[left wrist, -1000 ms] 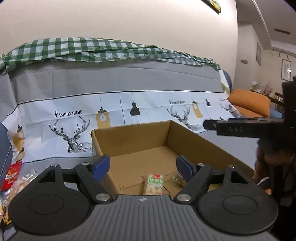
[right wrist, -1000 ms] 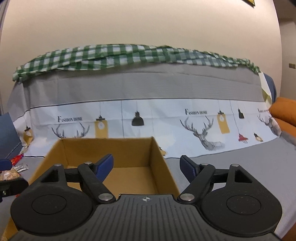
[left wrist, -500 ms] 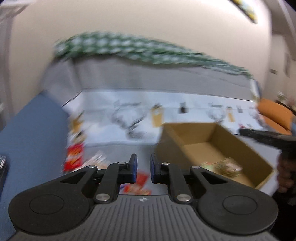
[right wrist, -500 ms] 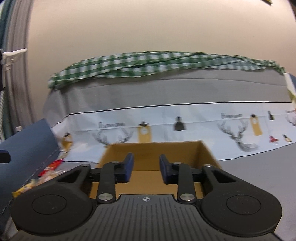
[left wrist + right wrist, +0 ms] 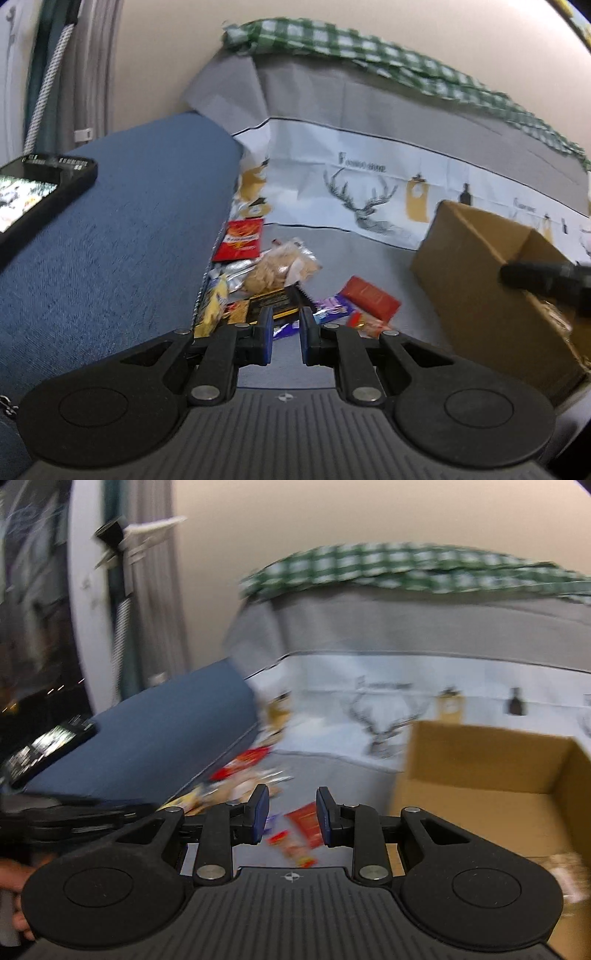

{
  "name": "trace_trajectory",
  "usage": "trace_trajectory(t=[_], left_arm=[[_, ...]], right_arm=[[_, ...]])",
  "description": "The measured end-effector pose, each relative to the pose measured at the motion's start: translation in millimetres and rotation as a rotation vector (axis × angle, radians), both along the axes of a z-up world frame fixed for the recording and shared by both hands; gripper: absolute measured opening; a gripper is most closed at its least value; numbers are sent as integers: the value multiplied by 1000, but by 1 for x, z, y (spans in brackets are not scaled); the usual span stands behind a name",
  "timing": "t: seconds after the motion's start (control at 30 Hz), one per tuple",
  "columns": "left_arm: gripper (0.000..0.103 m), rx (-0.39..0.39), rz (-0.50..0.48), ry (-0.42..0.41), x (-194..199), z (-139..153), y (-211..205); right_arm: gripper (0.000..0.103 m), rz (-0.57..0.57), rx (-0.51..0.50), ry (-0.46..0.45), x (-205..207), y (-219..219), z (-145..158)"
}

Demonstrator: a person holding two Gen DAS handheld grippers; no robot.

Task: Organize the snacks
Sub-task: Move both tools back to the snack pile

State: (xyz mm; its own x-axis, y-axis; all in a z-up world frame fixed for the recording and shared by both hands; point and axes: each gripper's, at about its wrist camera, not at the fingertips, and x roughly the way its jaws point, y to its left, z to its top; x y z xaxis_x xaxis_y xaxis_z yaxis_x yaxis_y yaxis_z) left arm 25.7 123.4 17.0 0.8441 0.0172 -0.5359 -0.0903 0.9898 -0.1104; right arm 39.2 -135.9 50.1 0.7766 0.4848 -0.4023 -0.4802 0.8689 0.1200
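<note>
Both pairs of jaws stand narrowed with a clear gap and nothing between them: the left gripper (image 5: pixel 286 338) and the right gripper (image 5: pixel 291 814) are each empty, neither pressed together nor pinching a packet.

The snacks lie in a loose heap on the grey sofa cover (image 5: pixel 354 258), pushed into the corner where the seat meets the blue armrest (image 5: pixel 122 229). A red chip packet (image 5: pixel 242 240) lies furthest back, a clear bag of biscuits (image 5: pixel 282 266) just in front of it, then a black-and-gold wrapper (image 5: pixel 275 302), a purple wrapper (image 5: pixel 330 312) and a red bar (image 5: pixel 371 301) nearer the seat's front edge.

The cardboard box (image 5: pixel 476 273) sits open on the same seat, to the right of the heap and apart from it, presumably as the place to collect them. Both grippers point towards the heap, probably to fetch more packets; the jaws would likely need to widen first.

A phone (image 5: pixel 33 195) rests on the armrest.
</note>
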Motion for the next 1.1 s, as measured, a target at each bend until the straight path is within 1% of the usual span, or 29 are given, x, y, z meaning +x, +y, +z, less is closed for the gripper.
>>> trace_trajectory(t=[0.07, 0.13, 0.2, 0.27, 0.33, 0.4, 0.43, 0.5, 0.53, 0.6, 0.63, 0.67, 0.73, 0.8, 0.83, 0.93, 0.97, 1.0, 1.03, 1.07, 1.1], left_arm=[[15, 11, 34, -3, 0, -3, 0], [15, 41, 74, -30, -4, -4, -2], [15, 78, 109, -55, -7, -5, -6], [15, 114, 137, -62, -7, -5, -9], [16, 138, 163, -57, -4, -6, -9], [16, 156, 185, -30, 1, -8, -8], [16, 167, 193, -20, 3, -9, -8], [17, 206, 191, 0, 8, -11, -12], [20, 229, 186, 21, 12, -13, -16], [22, 273, 182, 56, 19, -18, -21], [22, 289, 187, 65, 22, -20, -22], [22, 302, 192, 73, 24, -22, -23], [22, 325, 198, 90, 28, -25, -24], [22, 346, 204, 98, 31, -27, -26], [22, 356, 205, 104, 33, -28, -27], [25, 379, 205, 118, 38, -31, -29], [25, 384, 209, 119, 40, -32, -29], [25, 391, 214, 121, 41, -33, -29], [25, 398, 218, 123, 43, -33, -30], [25, 408, 223, 126, 45, -34, -30], [25, 420, 227, 129, 47, -36, -31]], right_arm=[[29, 34, -8, 33, 2, 19, -9], [30, 52, -10, 68, 2, 35, -19], [30, 59, -27, 76, 3, 49, -27], [30, 39, -62, 57, 8, 60, -34], [31, -9, -81, 56, 22, 65, -40], [35, -62, -88, 78, 38, 69, -50], [39, -88, -86, 101, 46, 68, -56], [41, -114, -93, 130, 60, 70, -68], [43, -128, -106, 130, 67, 71, -74], [54, -133, -122, 133, 79, 74, -82], [66, -119, -122, 150, 86, 76, -86], [71, -105, -125, 161, 92, 77, -89], [71, -97, -154, 151, 97, 82, -94], [71, -90, -177, 170, 103, 85, -101], [70, -88, -182, 194, 107, 86, -105], [62, -68, -198, 292, 113, 87, -119], [54, -66, -194, 283, 111, 86, -119], [48, -58, -202, 283, 110, 86, -118], [29, -48, -202, 282, 108, 87, -116], [22, -37, -198, 284, 107, 86, -115], [22, -32, -195, 286, 106, 86, -114]])
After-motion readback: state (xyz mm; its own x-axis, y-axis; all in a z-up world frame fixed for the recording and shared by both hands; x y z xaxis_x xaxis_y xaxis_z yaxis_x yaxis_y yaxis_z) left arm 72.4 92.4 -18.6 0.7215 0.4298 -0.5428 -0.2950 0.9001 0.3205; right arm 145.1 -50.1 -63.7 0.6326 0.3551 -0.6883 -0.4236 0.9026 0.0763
